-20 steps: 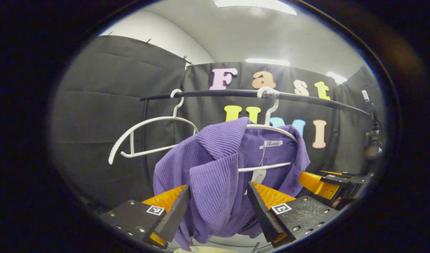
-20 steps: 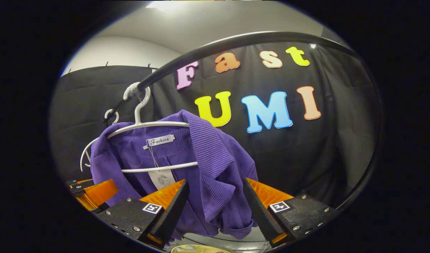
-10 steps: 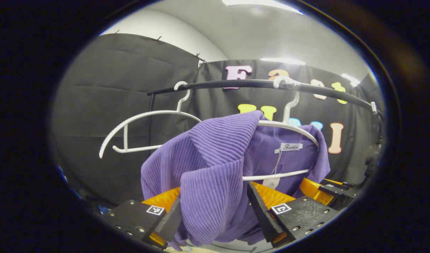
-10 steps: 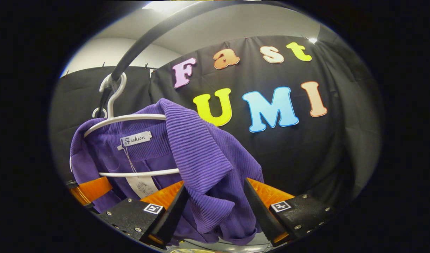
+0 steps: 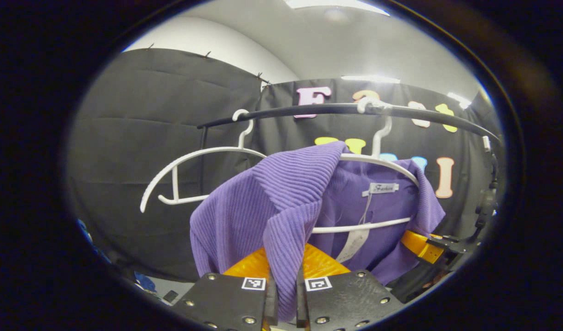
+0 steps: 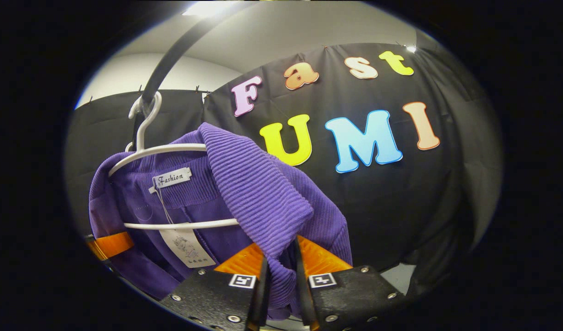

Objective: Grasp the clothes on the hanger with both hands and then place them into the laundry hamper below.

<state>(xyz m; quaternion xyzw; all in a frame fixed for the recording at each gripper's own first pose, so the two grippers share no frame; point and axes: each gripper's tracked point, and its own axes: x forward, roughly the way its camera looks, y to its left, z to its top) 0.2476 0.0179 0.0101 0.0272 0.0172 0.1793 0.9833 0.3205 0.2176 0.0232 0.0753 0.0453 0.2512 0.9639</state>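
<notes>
Black cloth is walling the booth under a pale ceiling. The purple top [image 5: 281, 202] is hanging on a white hanger [image 5: 378, 161] from the rail [image 5: 336, 109], a bare hanger [image 5: 194, 161] beside it. Left gripper [image 5: 285, 294] and right gripper [image 6: 279, 285] are each pinching a lapel.

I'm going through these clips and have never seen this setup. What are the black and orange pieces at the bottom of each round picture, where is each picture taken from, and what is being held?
Each round picture comes from a camera riding on a hand-held gripper, a two-finger clamp that a person carries, one in each hand. The black and orange pieces are its fingers.

In the left gripper view, the left hand-held gripper has closed on a fold of the purple sweater. In the right gripper view, the right hand-held gripper pinches the other front edge.

The sweater hangs on a white hanger hooked over a black rail. An empty hanger hangs beside it.
</notes>
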